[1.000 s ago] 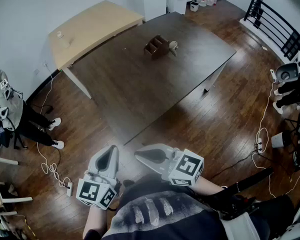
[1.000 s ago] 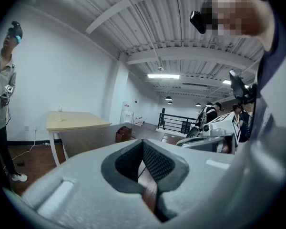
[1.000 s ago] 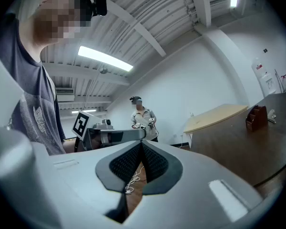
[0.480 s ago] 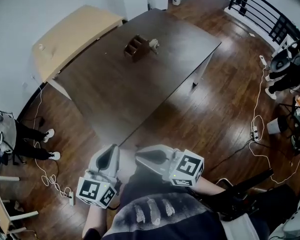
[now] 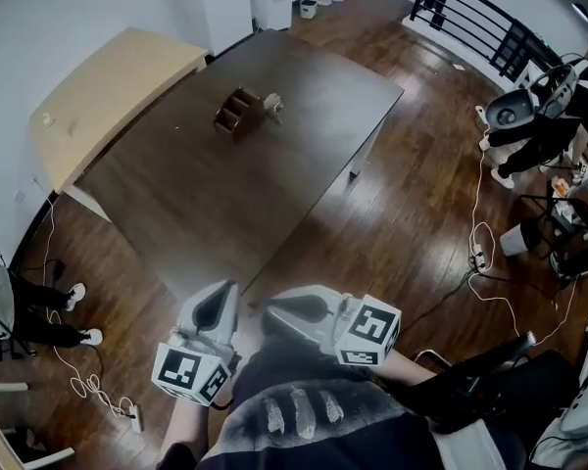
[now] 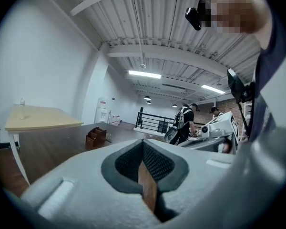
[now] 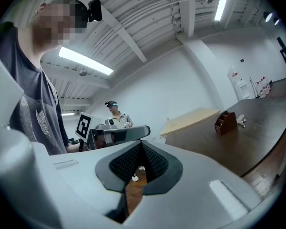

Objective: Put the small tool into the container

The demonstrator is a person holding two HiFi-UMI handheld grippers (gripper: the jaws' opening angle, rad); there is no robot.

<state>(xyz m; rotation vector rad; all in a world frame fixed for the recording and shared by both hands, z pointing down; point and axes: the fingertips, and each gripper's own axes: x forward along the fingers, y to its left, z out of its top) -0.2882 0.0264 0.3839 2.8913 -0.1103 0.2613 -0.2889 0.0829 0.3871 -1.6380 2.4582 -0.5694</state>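
While both grippers hang close to the person's chest at the bottom of the head view, the small tool (image 5: pixel 271 104) lies well away from them on the dark table (image 5: pixel 225 194). It sits just beside the container (image 5: pixel 237 113), on that view's right side of it and not inside; whether the two touch is too small to tell. The tool reads as a pale, silvery, compact piece against the dark wood, and its exact kind cannot be made out. The container is a brown wooden holder, open at the top, with dividers forming a few compartments.

The left gripper (image 5: pixel 219 297) has its jaws pressed together with nothing between them; its own view shows the dark textured pads meeting. The right gripper (image 5: pixel 279 308) is likewise clenched and empty, pads closed against each other. Both point roughly level toward the table.

A light tan table (image 5: pixel 108 86) butts against the dark one on the left, and cables (image 5: pixel 490 262) trail over the wooden floor.
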